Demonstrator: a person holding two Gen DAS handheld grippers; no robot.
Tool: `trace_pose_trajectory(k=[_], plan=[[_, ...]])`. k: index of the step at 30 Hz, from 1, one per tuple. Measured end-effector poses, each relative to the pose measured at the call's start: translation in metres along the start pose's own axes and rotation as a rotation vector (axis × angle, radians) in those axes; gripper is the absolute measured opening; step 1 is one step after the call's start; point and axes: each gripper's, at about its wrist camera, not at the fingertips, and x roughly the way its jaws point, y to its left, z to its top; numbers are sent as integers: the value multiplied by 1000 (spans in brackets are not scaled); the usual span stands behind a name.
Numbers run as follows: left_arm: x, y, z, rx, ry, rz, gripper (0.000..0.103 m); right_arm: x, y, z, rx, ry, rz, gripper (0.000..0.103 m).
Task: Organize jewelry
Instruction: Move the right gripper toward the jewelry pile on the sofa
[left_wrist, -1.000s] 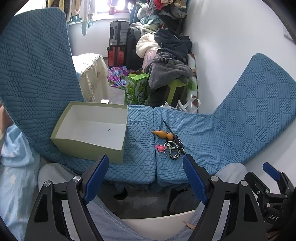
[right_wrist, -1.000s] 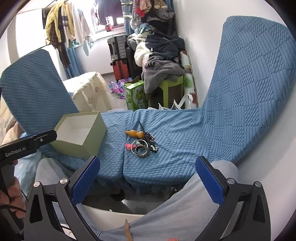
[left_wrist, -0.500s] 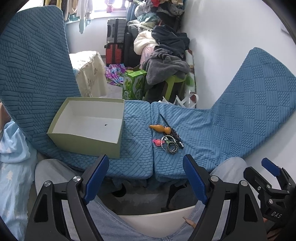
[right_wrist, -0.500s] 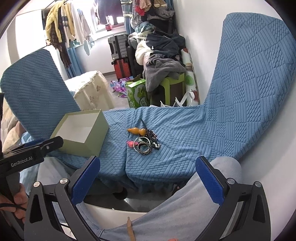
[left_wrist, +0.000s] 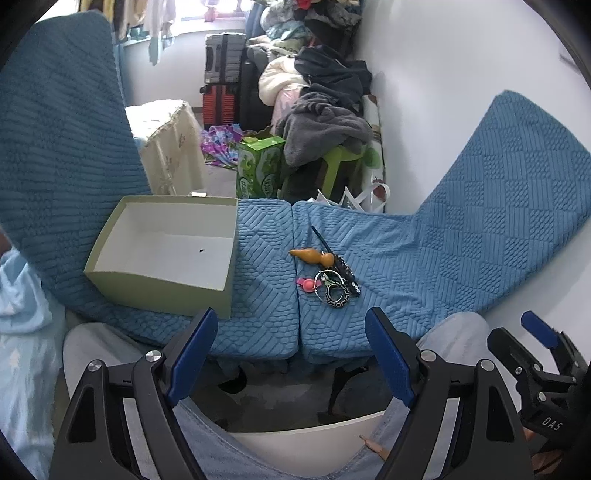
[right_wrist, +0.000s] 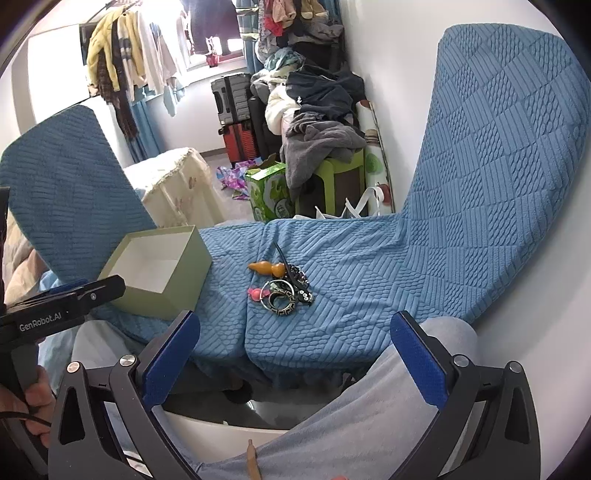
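White walls (right_wrist: 388, 96), a bright window (right_wrist: 218, 29), blue quilted cushions (right_wrist: 480, 184), suitcases (right_wrist: 232, 99) and piled clothes (right_wrist: 317, 96).

Box (left_wrist: 162, 254) left of jewelry pile (left_wrist: 325, 277), both on cushion (left_wrist: 406, 258).

The blue cover (left_wrist: 424, 258) is a thick quilted cloth, matt, with raised ribbed and pebbled patches. The green box (left_wrist: 162, 280) looks like matt cardboard, its inside plain white paper. The orange gourd charm (left_wrist: 312, 255) is smooth and glossy, like polished wood or plastic. The patterned ring (left_wrist: 337, 295) looks metallic with a dull shine. The left tongs (left_wrist: 291, 356) and right tongs (right_wrist: 295, 354) have black matt plastic arms, blue textured pads (right_wrist: 415, 360) and shiny metal rivets.
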Motion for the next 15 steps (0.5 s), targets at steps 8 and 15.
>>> trace_pose_trajectory(k=[8,15], plan=[[23,-2,12,34,33,7,82,12,-5,9,-10,-17,24,102],[56,-6,17,38,106,-26,82,35,-16,15,21,-10,50,80]])
